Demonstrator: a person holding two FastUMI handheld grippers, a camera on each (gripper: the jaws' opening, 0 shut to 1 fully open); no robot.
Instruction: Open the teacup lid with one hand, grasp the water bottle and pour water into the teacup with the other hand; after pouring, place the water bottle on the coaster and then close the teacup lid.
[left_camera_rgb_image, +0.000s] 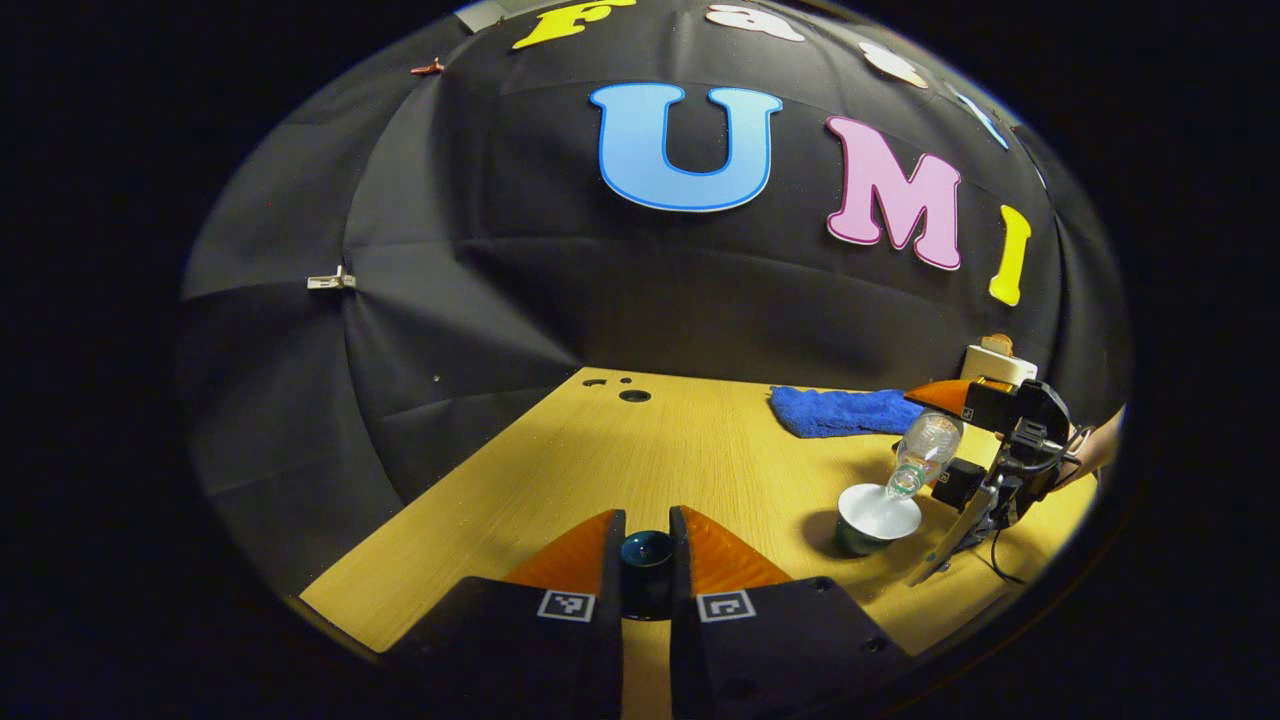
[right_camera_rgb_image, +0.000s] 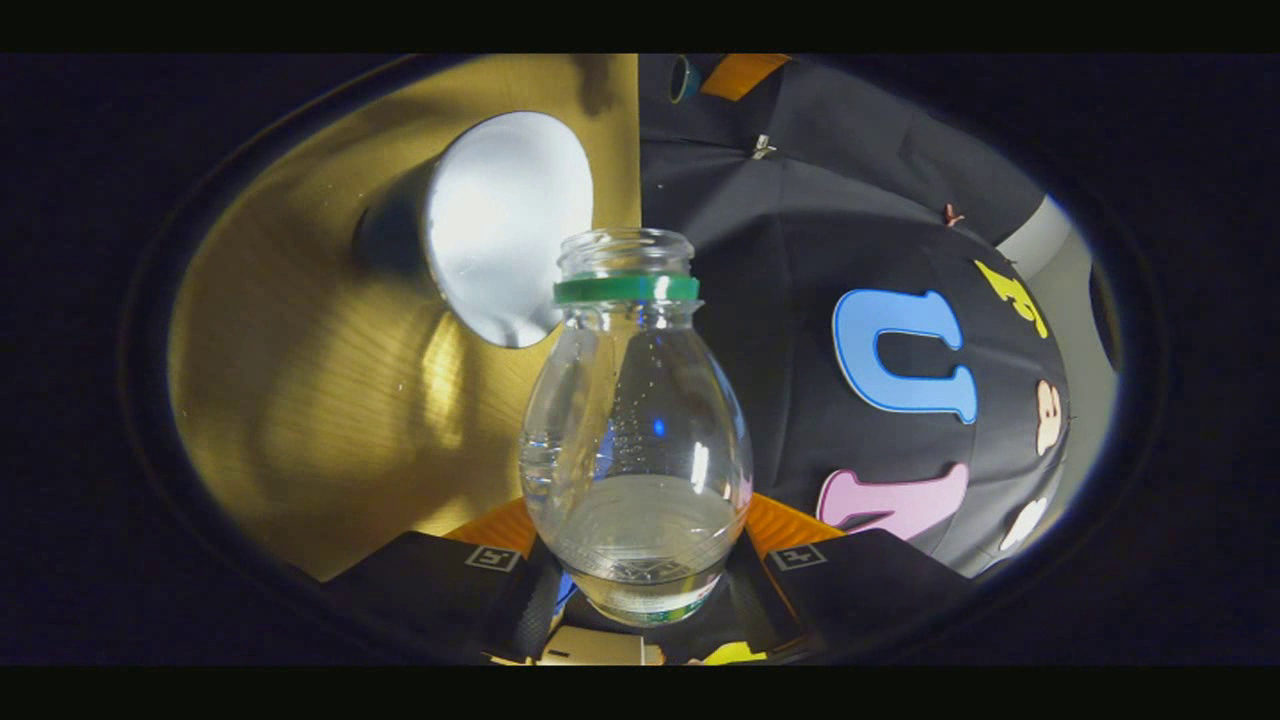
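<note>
Where my left gripper (left_camera_rgb_image: 647, 560) sits low over the near edge of the table (left_camera_rgb_image: 640, 460), I see its fingers clenched on the dark teacup lid (left_camera_rgb_image: 647, 548), holding it clear of the wood. In the right gripper view, my right gripper (right_camera_rgb_image: 640, 560) has its fingers clamped on the body of the clear water bottle (right_camera_rgb_image: 637, 450), which is uncapped, with a green ring around its neck and a little water pooled in the end nearest the camera. Just past the bottle's mouth lies the teacup (right_camera_rgb_image: 500, 225), uncovered, its white inside facing me. From the left gripper view, farther off to the right, I see that same bottle (left_camera_rgb_image: 925, 450) tipped mouth-down, its neck right over the cup (left_camera_rgb_image: 878, 515), which stands on the table with a dark outer wall. I cannot tell whether water is running. A hand (left_camera_rgb_image: 1095, 450) holds that gripper from the right edge. Beyond them a blue cloth (left_camera_rgb_image: 840, 410) lies crumpled on the table near the booth's wall, with a pale box (left_camera_rgb_image: 995, 365) beside it.
</note>
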